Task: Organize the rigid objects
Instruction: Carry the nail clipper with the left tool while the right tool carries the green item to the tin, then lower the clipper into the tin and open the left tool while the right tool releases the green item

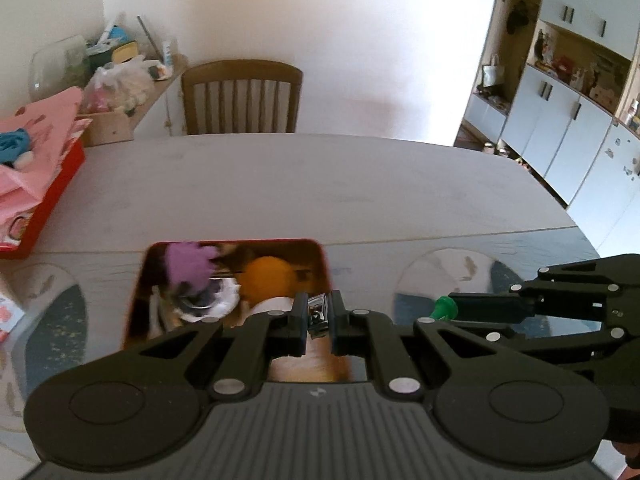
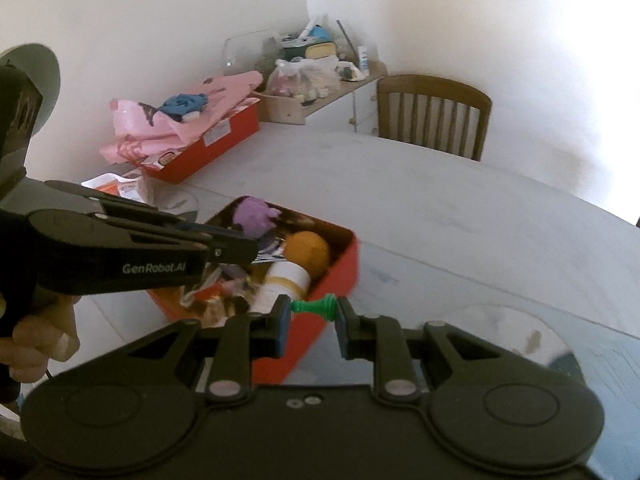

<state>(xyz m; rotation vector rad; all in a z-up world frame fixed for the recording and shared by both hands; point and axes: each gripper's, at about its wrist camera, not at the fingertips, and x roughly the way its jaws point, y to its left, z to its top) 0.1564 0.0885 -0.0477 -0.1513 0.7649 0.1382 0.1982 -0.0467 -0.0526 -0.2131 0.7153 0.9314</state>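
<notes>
A red box [image 1: 326, 264] sits on the table close in front of me, also in the right wrist view [image 2: 344, 268]. It holds a purple toy [image 1: 188, 260], an orange ball [image 1: 268, 276], a white and tan bottle [image 2: 286, 280] and other small things. My left gripper [image 1: 319, 318] is shut on a metal nail clipper [image 1: 318, 316] above the box's near right corner. My right gripper [image 2: 310, 306] is shut on a small green chess piece [image 2: 316, 305], held sideways just over the box's near rim. The right gripper also shows in the left wrist view [image 1: 444, 308].
A second red box [image 2: 224, 136] with pink wrapping and a blue toy stands at the table's far left. A wooden chair [image 1: 240, 96] stands behind the table. A cluttered shelf [image 2: 320, 80] is by the wall. White cabinets [image 1: 580, 120] line the right.
</notes>
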